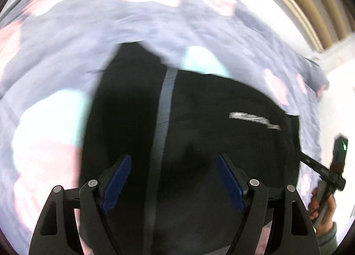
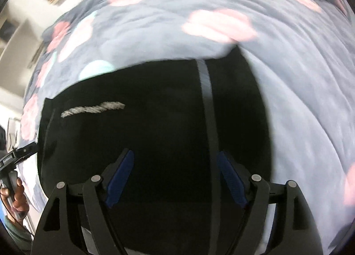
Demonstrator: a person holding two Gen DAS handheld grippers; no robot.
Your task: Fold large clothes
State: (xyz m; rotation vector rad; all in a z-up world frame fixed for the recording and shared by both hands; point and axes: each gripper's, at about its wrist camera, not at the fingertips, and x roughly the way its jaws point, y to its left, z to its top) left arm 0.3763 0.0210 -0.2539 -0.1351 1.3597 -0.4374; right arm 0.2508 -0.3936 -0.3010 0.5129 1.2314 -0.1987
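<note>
A black garment (image 1: 210, 122) with a grey stripe (image 1: 165, 99) and a white logo (image 1: 253, 119) lies flat on a grey floral bedspread (image 1: 66, 51). My left gripper (image 1: 173, 179) hovers open over its near part, blue pads (image 1: 117, 179) apart, nothing between them. In the right wrist view the same garment (image 2: 144, 133), stripe (image 2: 206, 91) and logo (image 2: 93, 108) show. My right gripper (image 2: 175, 179) is open over it, empty. Both views are motion-blurred.
The bedspread (image 2: 299, 77) has pink and mint blobs and spreads all round the garment. The other gripper and the hand that holds it show at the right edge (image 1: 328, 179) and the left edge (image 2: 13, 166). A wooden frame (image 1: 310, 11) and white wall lie beyond.
</note>
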